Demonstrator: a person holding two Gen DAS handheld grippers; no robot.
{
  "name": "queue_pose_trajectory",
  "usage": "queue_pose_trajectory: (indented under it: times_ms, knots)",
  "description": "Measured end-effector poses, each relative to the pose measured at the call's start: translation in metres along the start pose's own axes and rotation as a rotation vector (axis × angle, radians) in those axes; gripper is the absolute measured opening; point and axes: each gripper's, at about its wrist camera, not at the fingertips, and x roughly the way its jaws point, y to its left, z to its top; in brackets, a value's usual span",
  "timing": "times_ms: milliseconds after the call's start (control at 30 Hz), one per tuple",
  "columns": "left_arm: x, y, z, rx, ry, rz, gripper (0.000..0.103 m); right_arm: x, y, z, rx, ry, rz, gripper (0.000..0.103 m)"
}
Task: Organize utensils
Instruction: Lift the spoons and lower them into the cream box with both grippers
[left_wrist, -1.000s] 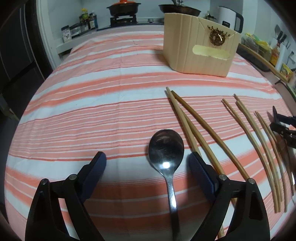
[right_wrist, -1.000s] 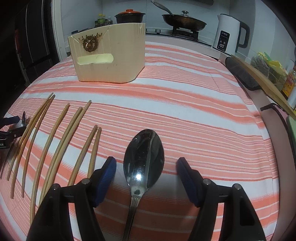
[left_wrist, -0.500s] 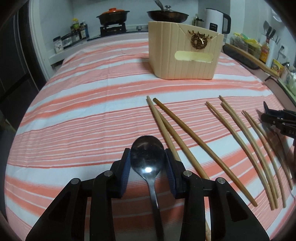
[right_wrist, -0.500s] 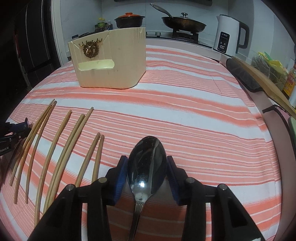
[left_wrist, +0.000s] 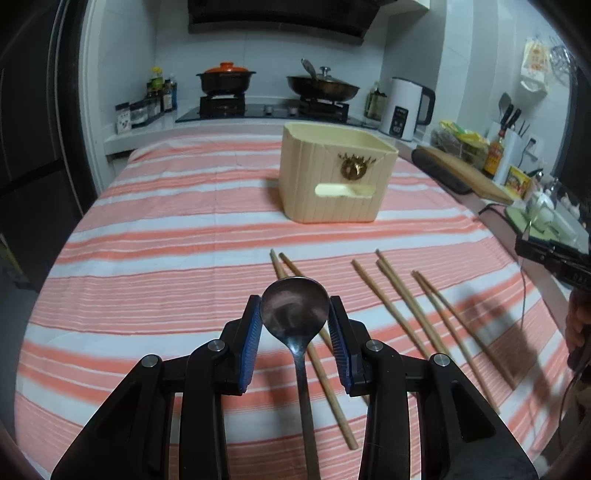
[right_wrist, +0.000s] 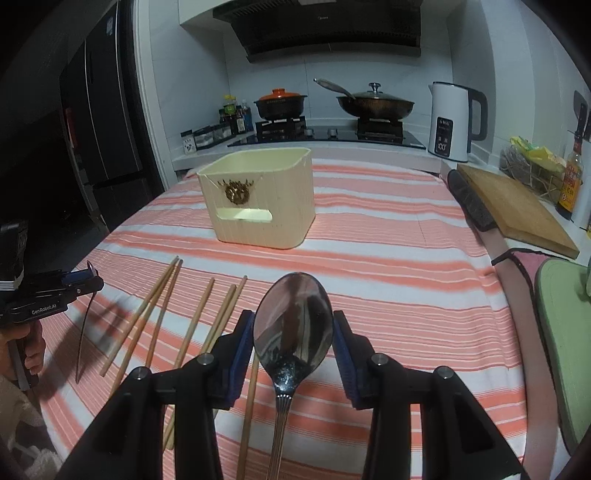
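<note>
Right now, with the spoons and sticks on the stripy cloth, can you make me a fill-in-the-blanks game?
1. The left gripper has its fingers closed on a ____.
2. The right gripper holds a spoon too, gripped by its ____.
3. The chopsticks lie on a striped ____.
4. The cream box stands beyond the chopsticks, its top ____.

Missing words: spoon; bowl; cloth; open
</note>
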Motion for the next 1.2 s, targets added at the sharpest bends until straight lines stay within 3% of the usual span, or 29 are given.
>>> queue_pose_trajectory:
  times_ms: [300,667,933,1200]
  knots:
    - [-0.038,-0.008,0.028,-0.011,-0.093,-0.048,0.036,-0.045,0.012,0.019,-0.007,-0.114,0.02,0.042]
    - [-0.044,-0.008,0.065,-0.013,-0.114,-0.086,0.036,-0.042,0.019,0.062,-0.024,-0.145,0.036,0.042]
    - [-0.044,0.002,0.133,-0.053,-0.126,-0.156,0.036,-0.028,0.014,0.12,-0.011,-0.161,0.049,0.042]
    - [-0.028,-0.002,0.221,-0.04,-0.233,-0.117,0.036,0.001,0.009,0.204,0.022,-0.238,0.044,0.042]
